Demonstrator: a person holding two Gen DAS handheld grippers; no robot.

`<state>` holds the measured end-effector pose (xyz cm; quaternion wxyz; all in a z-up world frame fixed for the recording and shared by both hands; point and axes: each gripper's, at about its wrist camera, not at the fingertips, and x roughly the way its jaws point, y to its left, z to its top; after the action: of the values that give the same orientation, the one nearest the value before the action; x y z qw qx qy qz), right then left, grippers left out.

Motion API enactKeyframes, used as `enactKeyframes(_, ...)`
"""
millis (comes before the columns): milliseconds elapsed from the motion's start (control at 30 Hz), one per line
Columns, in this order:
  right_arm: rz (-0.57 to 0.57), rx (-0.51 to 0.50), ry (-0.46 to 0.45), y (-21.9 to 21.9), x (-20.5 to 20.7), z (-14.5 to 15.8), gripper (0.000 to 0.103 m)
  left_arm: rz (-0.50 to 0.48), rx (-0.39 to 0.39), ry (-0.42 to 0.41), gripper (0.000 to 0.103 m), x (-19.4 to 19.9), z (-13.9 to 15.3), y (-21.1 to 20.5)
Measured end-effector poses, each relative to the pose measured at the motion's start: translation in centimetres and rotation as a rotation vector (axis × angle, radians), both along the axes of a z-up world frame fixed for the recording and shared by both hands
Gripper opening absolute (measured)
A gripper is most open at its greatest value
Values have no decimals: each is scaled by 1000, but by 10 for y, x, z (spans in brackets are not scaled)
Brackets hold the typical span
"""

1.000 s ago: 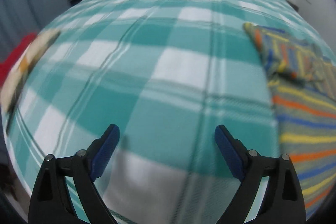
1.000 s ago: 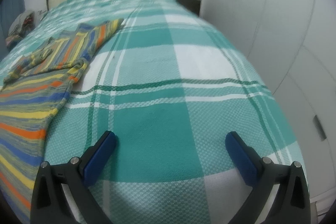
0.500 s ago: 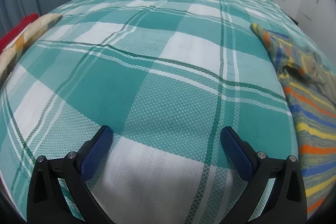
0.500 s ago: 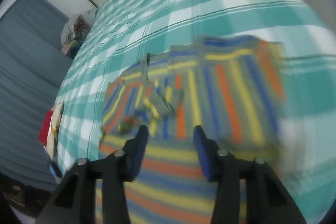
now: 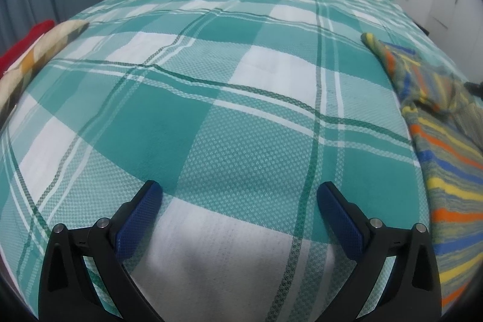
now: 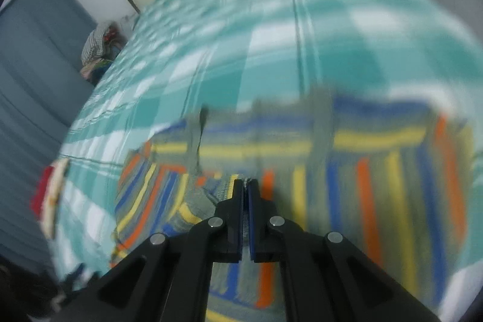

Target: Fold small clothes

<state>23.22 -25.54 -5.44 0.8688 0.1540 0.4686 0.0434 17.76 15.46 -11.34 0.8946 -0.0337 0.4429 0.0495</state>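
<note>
One striped garment (image 6: 347,159) pinched by right tongs (image 6: 245,184); left tongs (image 5: 238,196) agape.

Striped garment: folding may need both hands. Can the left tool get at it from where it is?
Probably yes. The left tool is open above bare bedspread, and nothing lies between it and the striped garment to its right.
</note>
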Motion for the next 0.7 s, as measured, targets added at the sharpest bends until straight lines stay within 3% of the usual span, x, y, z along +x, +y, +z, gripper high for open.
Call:
enactKeyframes(100,4,-41,102,-2,7,-16,9,0,8,0,103,-1,0,-1)
enactKeyframes(133,-5,-64,122,-3,5,-19,17,0,7,0,103,-1,0,0)
enactKeyframes(200,-13,-70,89,-4,-3,-10,20,0,7,0,103,0,0,-1)
enactKeyframes(267,3,-13,48,0,-8,2,20,0,8,1,103,0,0,-1)
enactKeyframes(333,74,6,28,17,-4,11,21,0,10,1,103,0,0,-1)
enactKeyframes(500,314,-25,92,87,29,19,21,1,6,-4,103,-1,0,0)
enactKeyframes(600,412,-127,206,125,44,1,30,0,-2,-9,103,-1,0,1)
enactKeyframes(700,424,-294,417,133,40,-24,31,0,-10,-10,103,-2,0,2)
